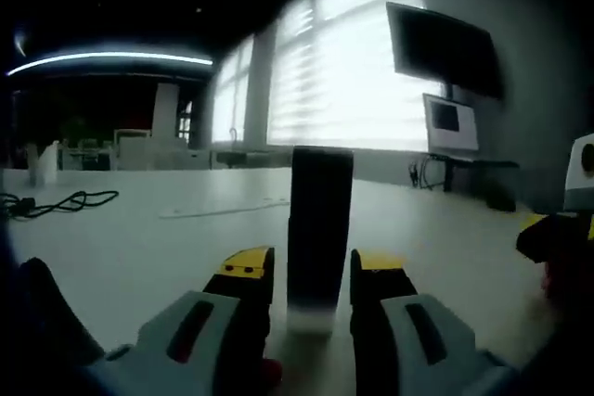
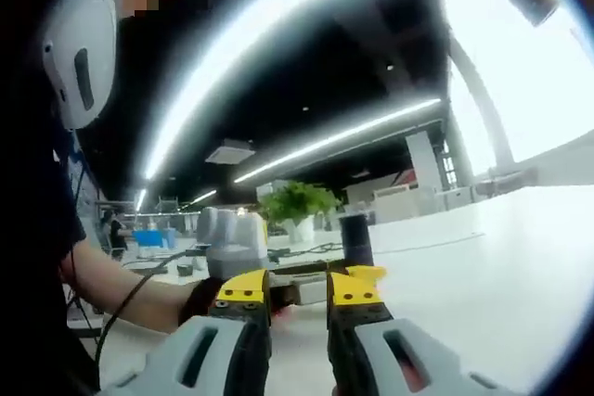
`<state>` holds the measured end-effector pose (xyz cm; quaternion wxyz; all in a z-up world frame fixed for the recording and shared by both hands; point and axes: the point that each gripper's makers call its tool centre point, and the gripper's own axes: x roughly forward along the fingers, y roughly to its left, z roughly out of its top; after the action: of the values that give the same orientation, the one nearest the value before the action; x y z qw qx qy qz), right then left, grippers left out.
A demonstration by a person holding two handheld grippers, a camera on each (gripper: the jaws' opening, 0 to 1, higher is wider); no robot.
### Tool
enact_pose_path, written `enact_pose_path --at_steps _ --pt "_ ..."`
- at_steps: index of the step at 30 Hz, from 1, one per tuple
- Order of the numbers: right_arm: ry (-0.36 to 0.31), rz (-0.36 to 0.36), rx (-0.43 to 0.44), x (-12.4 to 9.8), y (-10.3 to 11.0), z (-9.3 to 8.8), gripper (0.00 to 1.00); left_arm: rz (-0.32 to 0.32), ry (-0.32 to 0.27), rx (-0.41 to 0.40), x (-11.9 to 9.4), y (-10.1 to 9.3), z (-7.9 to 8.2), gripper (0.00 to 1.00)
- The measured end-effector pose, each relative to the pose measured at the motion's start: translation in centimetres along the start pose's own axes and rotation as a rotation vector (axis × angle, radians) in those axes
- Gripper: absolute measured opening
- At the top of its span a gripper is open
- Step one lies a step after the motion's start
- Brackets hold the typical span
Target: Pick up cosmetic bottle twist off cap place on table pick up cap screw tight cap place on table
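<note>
Cosmetic bottle (image 1: 318, 229) stands upright on the white table (image 1: 139, 248), dark body w/ cap on top, right between my left gripper (image 1: 311, 271) jaws; jaws sit close either side but I can't tell if they actually pinch it. Black cable (image 1: 56, 201) lies far left on the tabletop. In right gripper view, my right gripper (image 2: 299, 289) has its jaws parted w/ nothing between them, bottle (image 2: 355, 240) further out beyond the tips, left gripper (image 2: 232, 243) beside it, potted plant (image 2: 295, 203) behind.
</note>
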<state>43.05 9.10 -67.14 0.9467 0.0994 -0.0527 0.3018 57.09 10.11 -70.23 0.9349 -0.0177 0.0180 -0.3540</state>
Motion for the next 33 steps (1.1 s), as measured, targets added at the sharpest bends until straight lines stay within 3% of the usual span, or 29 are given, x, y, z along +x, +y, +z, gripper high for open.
enact_pose_path --at_steps 4,11,21,33 --pt "-0.001 0.001 0.001 0.0 0.0 0.0 0.17 -0.017 0.015 0.023 0.9 -0.6 -0.3 0.22" --pt "0.0 -0.003 0.0 0.0 -0.1 0.0 0.17 -0.006 0.007 0.017 0.5 -0.2 -0.3 0.16" --pt "-0.005 -0.01 0.003 0.0 -0.2 0.1 0.17 -0.029 -0.002 0.024 0.2 -0.8 -0.2 0.14" --pt "-0.007 -0.006 -0.004 0.0 -0.2 0.1 0.16 -0.062 0.013 0.031 -3.7 -0.2 -0.3 0.14"
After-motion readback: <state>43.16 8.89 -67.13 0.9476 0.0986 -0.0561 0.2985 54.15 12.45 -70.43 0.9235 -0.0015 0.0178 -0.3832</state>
